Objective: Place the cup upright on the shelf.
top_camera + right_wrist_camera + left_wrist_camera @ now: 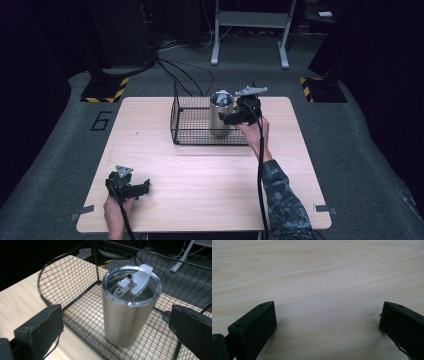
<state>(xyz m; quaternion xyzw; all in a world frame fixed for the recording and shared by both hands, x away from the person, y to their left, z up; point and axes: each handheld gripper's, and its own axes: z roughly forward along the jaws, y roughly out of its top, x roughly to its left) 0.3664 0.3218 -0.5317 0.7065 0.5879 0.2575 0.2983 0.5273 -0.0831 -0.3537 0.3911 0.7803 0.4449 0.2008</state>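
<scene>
The right hand (252, 131) reached forward across the wooden table (200, 200), its camouflage sleeve (282, 195) running back toward the near edge and a black cable (260, 170) trailing along the forearm; it held the right gripper (227, 119) at the near right side of a black wire basket (182, 120), the grey three-cornered plate (251, 90) sitting on top of the tool. The jaws stood wide apart and gripped nothing; in the right gripper view the steel tumbler (130, 307) stood upright straight ahead of them, between their lines but beyond the tips, with clear space on each side; whether the tips had passed over the basket's rim I could not tell. The tumbler rested on the mesh floor of the basket and carried a clear lid (131, 287) with a pale flip tab (140, 277) raised toward the far side; seen from above, it (221, 112) lay just to the left of the gripper's body, close but apart.

The left hand (116, 210) sat low near the table's near left corner, well away from the basket, wrist angled so that the left gripper (145, 186) pointed to the right along the tabletop; its jaws were spread wide with only bare wood (324, 290) ahead of and between them, and they held nothing.
</scene>
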